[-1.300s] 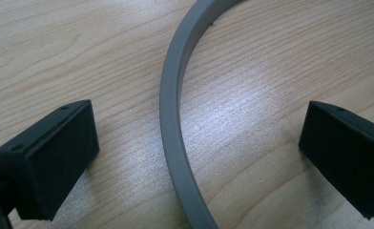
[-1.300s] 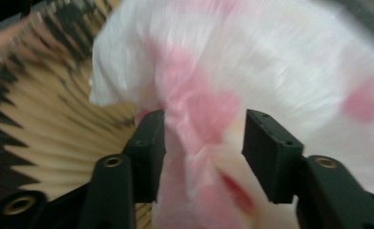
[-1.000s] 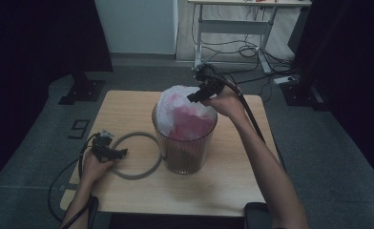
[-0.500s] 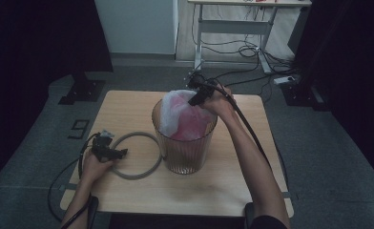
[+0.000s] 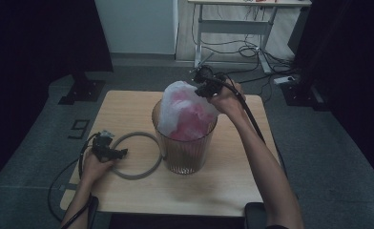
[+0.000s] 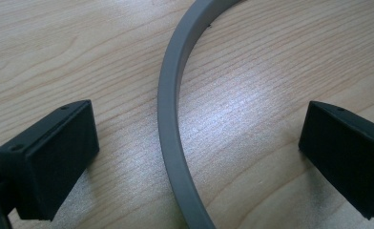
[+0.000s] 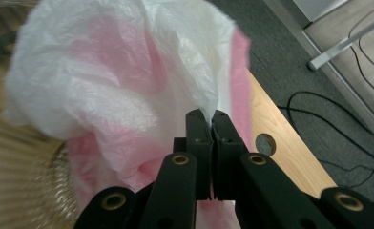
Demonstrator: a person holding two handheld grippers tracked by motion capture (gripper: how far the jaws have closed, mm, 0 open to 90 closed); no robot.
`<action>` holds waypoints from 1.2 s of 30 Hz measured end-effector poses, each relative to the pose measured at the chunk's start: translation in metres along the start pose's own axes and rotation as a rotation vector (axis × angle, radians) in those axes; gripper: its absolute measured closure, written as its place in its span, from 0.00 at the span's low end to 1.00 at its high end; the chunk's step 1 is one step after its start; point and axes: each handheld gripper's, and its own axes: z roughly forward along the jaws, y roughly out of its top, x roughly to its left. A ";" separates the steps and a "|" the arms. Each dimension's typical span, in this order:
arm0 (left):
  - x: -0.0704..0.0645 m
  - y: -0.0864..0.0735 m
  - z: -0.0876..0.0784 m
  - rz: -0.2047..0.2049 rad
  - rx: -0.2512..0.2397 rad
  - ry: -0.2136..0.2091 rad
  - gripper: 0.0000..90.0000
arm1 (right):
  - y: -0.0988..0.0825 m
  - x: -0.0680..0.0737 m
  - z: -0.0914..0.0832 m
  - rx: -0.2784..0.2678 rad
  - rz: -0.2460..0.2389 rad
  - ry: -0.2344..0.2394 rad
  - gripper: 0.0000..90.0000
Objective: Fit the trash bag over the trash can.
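Note:
A ribbed see-through bin (image 5: pixel 182 155) stands mid-table with a white and pink plastic bag (image 5: pixel 185 112) bulging out of its top. My right gripper (image 5: pixel 202 88) is at the bag's far right top. Its jaws have just been closing and now pinch a fold of the bag (image 7: pixel 128 71) between the fingertips, so my right gripper (image 7: pixel 212 119) is shut on the bag. My left gripper (image 5: pixel 120 153) rests on the table at the left, open. A grey ring (image 6: pixel 168 119) lies flat between the wide-apart jaws of my left gripper (image 6: pixel 194 152), touching neither pad (image 6: pixel 51 152).
The grey ring (image 5: pixel 136 134) lies left of the bin, touching its base. The wooden table (image 5: pixel 128 107) has bare room behind and in front of the bin. Its right edge (image 7: pixel 280 157) has a round hole. Dark floor, cables and a desk frame lie beyond.
The right gripper has shifted slightly left at the bag's top and its jaws have closed on the plastic. The left hand and the ring have not moved.

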 end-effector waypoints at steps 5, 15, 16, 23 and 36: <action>-0.001 0.000 0.000 0.000 0.000 0.000 0.00 | -0.004 0.024 -0.008 0.000 -0.042 0.070 0.94; -0.001 0.000 0.000 0.000 0.000 0.000 0.00 | -0.025 0.022 0.029 0.035 0.024 0.143 0.72; -0.001 0.000 0.000 0.000 0.000 0.000 0.00 | -0.024 0.021 0.025 0.014 0.029 0.152 0.69; -0.001 0.000 0.000 0.000 0.000 0.000 0.00 | -0.007 0.013 -0.007 -0.069 0.020 0.091 0.54; -0.001 0.000 0.000 0.001 0.000 -0.001 0.00 | -0.009 -0.015 0.049 0.039 0.049 0.026 0.72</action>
